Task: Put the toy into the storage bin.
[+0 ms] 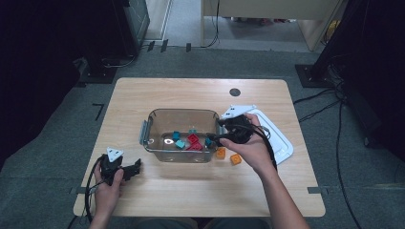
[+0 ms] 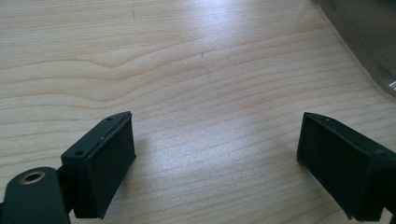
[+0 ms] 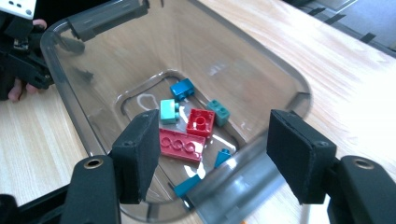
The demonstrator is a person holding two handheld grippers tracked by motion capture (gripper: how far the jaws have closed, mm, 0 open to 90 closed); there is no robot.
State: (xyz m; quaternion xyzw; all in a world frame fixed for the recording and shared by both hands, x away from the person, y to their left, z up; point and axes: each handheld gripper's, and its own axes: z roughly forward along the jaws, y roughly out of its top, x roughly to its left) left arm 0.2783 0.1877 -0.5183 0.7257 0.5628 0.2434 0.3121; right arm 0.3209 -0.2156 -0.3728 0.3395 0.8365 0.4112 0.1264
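On the left side of the wooden counter [image 1: 191, 191], the left claw [image 1: 136, 168] rests low near the front edge, held by the person's left hand [image 1: 106, 191]. In the left gripper view its two black jaws stand wide apart, released, with bare wood between them and a corner of the bin at the upper right.

In the middle of the counter stands the clear plastic bin [image 1: 157, 119], with a grey latch handle [image 1: 143, 132] on its left end. Toy bricks lie on its bottom: a flat red brick [image 3: 181, 145], a square red brick [image 3: 201, 122] touching it, a light teal brick [image 3: 168, 111], a blue brick [image 3: 182, 88] and some more teal ones near the wall.

The right claw [image 1: 214, 137] is at the right end of the bin, over the rim, and the right hand [image 1: 250, 143] holds it. In the right gripper view its jaws are apart, released, and nothing is between the pads; the bricks in the bin show between them.

Just right of the bin, two orange bricks [image 1: 228, 156] lie on the counter, near each other. Behind the right hand lies the white lid [image 1: 282, 143], flat on the counter.
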